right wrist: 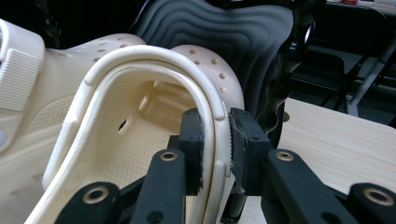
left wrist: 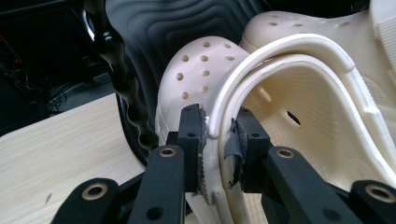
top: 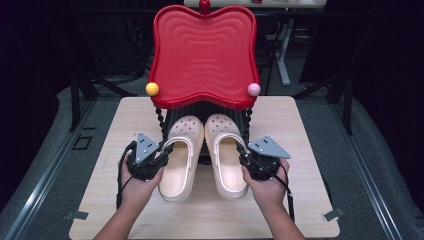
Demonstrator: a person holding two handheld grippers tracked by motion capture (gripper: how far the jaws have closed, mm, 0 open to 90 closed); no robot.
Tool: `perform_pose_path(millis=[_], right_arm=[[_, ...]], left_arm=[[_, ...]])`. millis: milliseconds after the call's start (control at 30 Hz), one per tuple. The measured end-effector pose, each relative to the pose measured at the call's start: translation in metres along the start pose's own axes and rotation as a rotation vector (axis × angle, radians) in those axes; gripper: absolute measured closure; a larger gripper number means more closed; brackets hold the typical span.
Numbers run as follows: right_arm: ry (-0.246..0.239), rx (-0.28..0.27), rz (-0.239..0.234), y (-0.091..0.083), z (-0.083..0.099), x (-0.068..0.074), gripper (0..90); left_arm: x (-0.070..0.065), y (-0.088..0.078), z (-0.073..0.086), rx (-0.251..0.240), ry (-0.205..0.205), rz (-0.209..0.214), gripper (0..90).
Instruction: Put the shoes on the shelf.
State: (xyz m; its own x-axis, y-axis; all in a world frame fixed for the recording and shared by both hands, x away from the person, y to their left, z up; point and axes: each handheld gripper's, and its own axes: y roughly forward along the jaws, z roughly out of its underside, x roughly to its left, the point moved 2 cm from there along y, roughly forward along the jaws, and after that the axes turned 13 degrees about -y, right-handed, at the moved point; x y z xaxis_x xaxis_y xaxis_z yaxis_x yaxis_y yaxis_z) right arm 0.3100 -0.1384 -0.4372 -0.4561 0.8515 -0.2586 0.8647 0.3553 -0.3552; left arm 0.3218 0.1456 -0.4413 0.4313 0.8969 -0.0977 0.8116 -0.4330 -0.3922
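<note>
Firmly, each tool [left wrist: 217,135] [right wrist: 215,137] clamps clog [left wrist: 299,107] [right wrist: 140,116] wall.

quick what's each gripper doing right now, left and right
Left gripper: closed on the outer side wall of the left clog.
Right gripper: closed on the outer side wall of the right clog.
</note>
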Motion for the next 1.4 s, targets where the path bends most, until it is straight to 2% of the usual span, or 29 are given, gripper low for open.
perform_pose_path(millis=[300, 400, 600, 700, 800, 867, 933, 967, 1000, 1133, 1167, 1267, 1400], right_arm=[[0.039, 0.005, -0.009, 0.021, -0.004, -0.004, 74.5], [0.046, 0.006, -0.013, 0.028, -0.006, -0.006, 74.2], [0.078, 0.006, -0.029, 0.040, -0.008, -0.010, 73.4], [0.069, 0.016, -0.029, 0.046, -0.011, -0.010, 73.1], [0.063, 0.018, -0.032, 0.052, -0.014, -0.009, 72.5], [0.045, 0.015, -0.018, 0.056, -0.017, -0.008, 72.4], [0.031, 0.027, -0.005, 0.060, -0.018, -0.008, 72.2], [0.027, 0.034, -0.006, 0.061, -0.017, -0.008, 72.0], [0.026, 0.026, -0.005, 0.061, -0.015, -0.009, 71.9], [0.054, 0.026, -0.029, 0.059, -0.013, -0.012, 70.7], [0.050, 0.029, -0.028, 0.059, -0.013, -0.012, 70.5], [0.043, 0.031, -0.036, 0.059, -0.013, -0.012, 69.0], [0.038, 0.042, -0.053, 0.059, -0.012, -0.012, 67.7]], left_arm=[[-0.001, 0.027, -0.010, -0.004, -0.025, -0.022, 75.3], [0.000, 0.034, -0.012, -0.016, -0.006, -0.038, 75.2], [0.001, 0.048, -0.014, -0.021, -0.011, -0.051, 74.6], [0.001, 0.053, -0.017, -0.030, -0.004, -0.065, 74.3], [0.002, 0.057, -0.022, -0.033, -0.030, -0.067, 74.1], [0.003, 0.060, -0.024, -0.042, -0.045, -0.073, 73.8], [0.003, 0.062, -0.022, -0.039, -0.039, -0.064, 72.8], [0.002, 0.062, -0.021, -0.045, -0.018, -0.072, 72.5], [0.001, 0.061, -0.020, -0.049, -0.015, -0.070, 71.9], [0.001, 0.062, -0.020, -0.053, 0.003, -0.038, 67.9], [0.002, 0.062, -0.021, -0.054, 0.004, -0.039, 67.6], [0.004, 0.064, -0.021, -0.053, -0.036, -0.026, 64.0], [0.000, 0.065, -0.020, -0.055, -0.014, -0.024, 59.0]])
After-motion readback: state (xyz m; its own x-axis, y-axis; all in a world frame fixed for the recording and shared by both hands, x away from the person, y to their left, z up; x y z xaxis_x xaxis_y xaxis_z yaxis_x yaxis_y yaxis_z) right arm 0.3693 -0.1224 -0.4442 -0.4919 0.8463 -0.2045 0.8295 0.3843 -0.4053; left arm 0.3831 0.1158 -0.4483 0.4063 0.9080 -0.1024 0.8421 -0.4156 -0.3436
